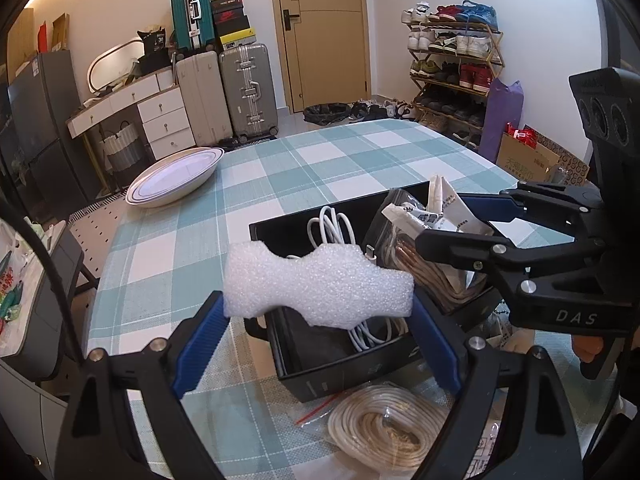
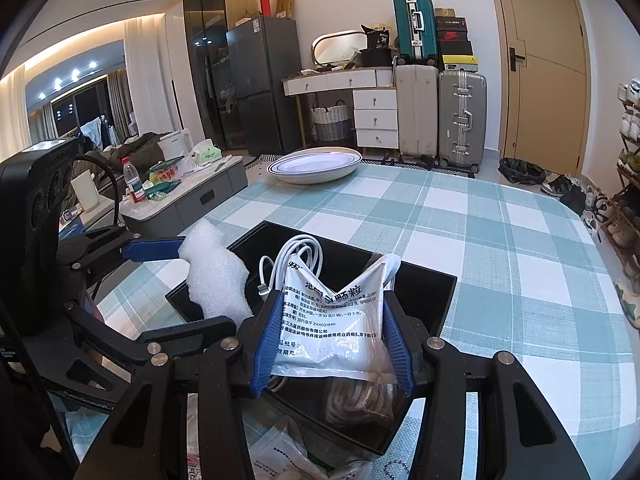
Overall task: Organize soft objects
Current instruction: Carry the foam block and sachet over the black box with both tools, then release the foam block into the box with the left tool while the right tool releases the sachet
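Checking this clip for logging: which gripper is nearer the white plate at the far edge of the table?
Left. The left gripper, holding a foam piece, sits on the plate's side of the black box; the right gripper is on the other side.

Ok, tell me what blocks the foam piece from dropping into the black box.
Nothing visible stands between them: the foam piece, clamped in the left gripper, hangs over the black box. A white cable already lies coiled inside.

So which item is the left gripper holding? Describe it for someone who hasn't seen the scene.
On the checked tablecloth sits a black box of cables. Above its near edge, the left gripper clamps a white foam block: bumpy, wavy-edged, unlike the smooth printed pouch beside it.
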`<state>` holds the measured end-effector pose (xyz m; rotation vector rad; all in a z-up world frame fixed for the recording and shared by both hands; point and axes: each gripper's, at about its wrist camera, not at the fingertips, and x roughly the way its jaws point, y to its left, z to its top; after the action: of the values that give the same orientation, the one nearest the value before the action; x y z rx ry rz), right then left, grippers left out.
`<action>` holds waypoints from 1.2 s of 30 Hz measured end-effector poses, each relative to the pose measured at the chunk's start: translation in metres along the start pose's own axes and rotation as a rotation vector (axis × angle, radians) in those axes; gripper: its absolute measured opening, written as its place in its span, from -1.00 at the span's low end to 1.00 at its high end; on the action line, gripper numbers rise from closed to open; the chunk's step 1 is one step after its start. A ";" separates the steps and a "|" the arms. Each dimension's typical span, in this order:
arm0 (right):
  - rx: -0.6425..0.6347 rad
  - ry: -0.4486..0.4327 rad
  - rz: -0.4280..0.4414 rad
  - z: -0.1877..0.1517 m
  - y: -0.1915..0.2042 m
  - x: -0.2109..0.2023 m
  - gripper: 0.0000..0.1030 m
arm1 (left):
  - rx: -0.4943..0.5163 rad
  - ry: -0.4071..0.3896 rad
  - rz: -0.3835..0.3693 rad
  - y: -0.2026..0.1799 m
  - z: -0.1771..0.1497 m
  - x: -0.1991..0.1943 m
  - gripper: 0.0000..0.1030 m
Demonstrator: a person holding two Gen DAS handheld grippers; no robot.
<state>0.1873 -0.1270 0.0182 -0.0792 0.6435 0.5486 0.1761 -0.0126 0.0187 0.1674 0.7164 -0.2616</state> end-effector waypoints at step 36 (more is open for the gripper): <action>0.005 -0.041 -0.072 -0.009 -0.013 -0.038 0.87 | -0.048 -0.018 -0.022 0.006 0.005 -0.011 1.00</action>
<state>0.1641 -0.1578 0.0322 -0.0863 0.6001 0.4786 0.1737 -0.0063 0.0302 0.1111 0.7060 -0.2664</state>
